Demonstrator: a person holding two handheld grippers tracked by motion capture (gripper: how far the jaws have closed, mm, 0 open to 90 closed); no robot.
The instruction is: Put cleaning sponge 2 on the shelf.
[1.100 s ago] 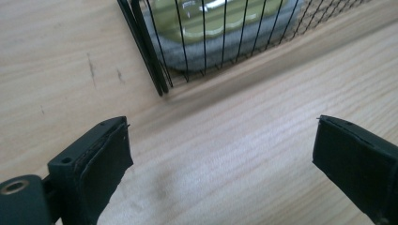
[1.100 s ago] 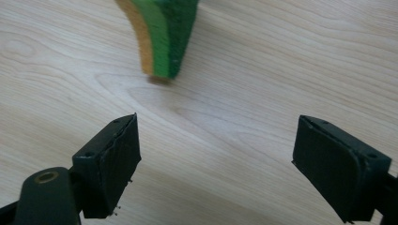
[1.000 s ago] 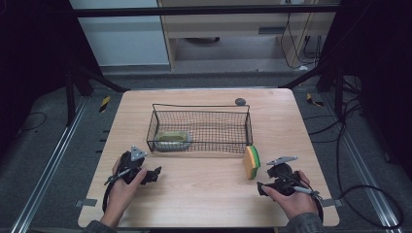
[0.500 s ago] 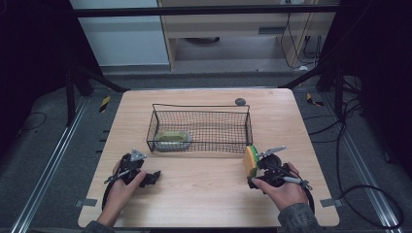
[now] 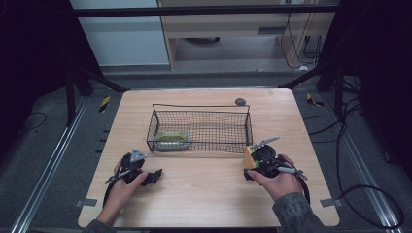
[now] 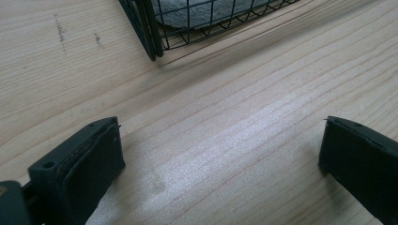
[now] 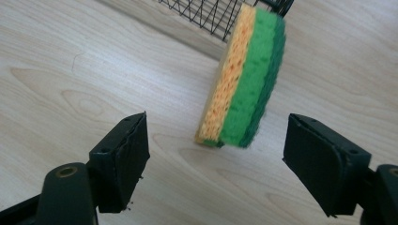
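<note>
The right hand-held gripper (image 7: 216,159) lies low over the table (image 5: 204,194), its jaws apart and just now closing, pads clear of the sponge (image 7: 244,79) standing on edge between and just ahead of them. The left hand-held gripper (image 6: 220,164) rests wide open, holding nothing, the wire basket (image 6: 150,28) ahead

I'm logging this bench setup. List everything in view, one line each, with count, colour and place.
sponge: one, yellow and green, standing on edge on the table by the basket's near right corner, between the right tool's jaws but not pressed.
wire basket: one, black, middle of the table.
pad in basket: one, greenish grey, near left corner inside.
small round object: one, dark, behind the basket.
table: one, light wood.
left tool: one, black, open, near left.
right tool: one, black, open, jaws just closing around the sponge.
</note>
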